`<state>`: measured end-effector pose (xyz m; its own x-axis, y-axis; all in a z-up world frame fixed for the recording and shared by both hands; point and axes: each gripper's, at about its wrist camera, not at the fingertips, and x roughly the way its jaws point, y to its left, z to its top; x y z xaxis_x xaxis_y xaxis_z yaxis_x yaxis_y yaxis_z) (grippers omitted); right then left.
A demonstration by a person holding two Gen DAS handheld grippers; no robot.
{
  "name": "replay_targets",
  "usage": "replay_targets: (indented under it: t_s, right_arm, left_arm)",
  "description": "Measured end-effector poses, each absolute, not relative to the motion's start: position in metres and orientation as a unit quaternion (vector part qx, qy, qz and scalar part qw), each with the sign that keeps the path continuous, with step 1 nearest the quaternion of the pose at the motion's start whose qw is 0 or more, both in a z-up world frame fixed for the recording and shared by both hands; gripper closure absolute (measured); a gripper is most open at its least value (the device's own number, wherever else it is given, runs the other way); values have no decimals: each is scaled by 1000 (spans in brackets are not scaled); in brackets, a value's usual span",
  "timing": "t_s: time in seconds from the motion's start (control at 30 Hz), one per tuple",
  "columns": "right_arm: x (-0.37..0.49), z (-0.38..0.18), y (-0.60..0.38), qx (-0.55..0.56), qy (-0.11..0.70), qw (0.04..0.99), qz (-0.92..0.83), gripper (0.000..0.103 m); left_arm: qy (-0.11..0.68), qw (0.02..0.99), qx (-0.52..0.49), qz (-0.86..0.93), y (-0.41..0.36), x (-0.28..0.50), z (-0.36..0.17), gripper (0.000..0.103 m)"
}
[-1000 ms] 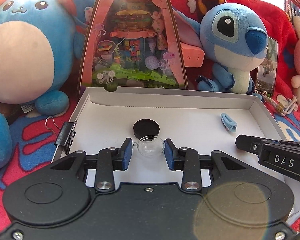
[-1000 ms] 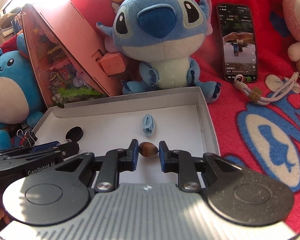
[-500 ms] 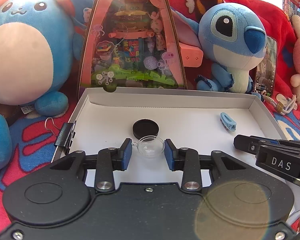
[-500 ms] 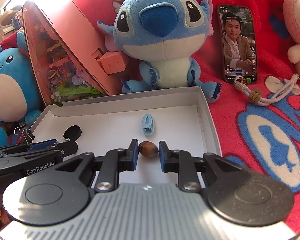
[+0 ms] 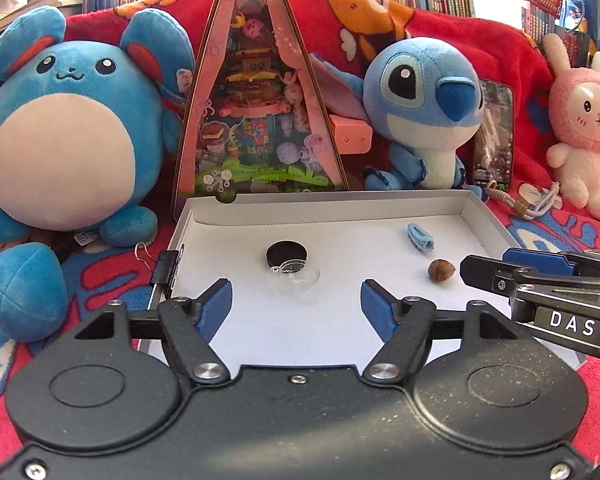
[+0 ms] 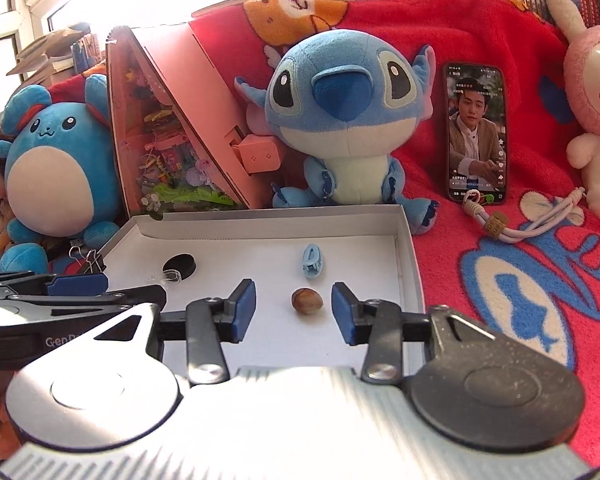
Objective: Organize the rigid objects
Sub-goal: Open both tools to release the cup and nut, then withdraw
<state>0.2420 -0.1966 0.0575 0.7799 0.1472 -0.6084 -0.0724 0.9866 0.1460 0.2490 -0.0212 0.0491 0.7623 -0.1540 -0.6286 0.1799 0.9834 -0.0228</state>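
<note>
Evidently both items are being released into the white box: the clear dish lies ahead of the opening left gripper, the acorn between the right gripper's parting jaws, untouched.

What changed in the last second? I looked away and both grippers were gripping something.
Both let go. The left gripper released the clear dish, and the right gripper released the nut; both sets of jaws are opening and have drawn back from them. Both items now rest in the white box. The black lid and blue clip stayed put.
</note>
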Motion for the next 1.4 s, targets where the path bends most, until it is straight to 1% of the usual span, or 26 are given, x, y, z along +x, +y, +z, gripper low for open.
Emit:
replay_targets:
  t_s: [0.03,0.13,0.27,0.53,0.93,1.4]
  right_arm:
    - [236,60,-197,55,321,943,62,40]
    - [220,66,-199,47,310,947,66,35]
    - [194,71,-202,37,296,952,72,29]
    - [149,72,-205,23,281,955,89,23]
    - [102,61,-198,6,282,953,108,18]
    - [67,53,-199,-21,281,954,101,17]
  left_arm:
    - [329,940,17,-92,-20,243,52,26]
    - [317,943,11,-105,-15,225,60,22]
    - [309,944,13,-112,-10,201,64,21]
    - [302,946,6,-116,-1,156,55,21]
    - [308,944,4,-117,6,110,44,20]
    - [305,947,4,-99,18,81,34,20]
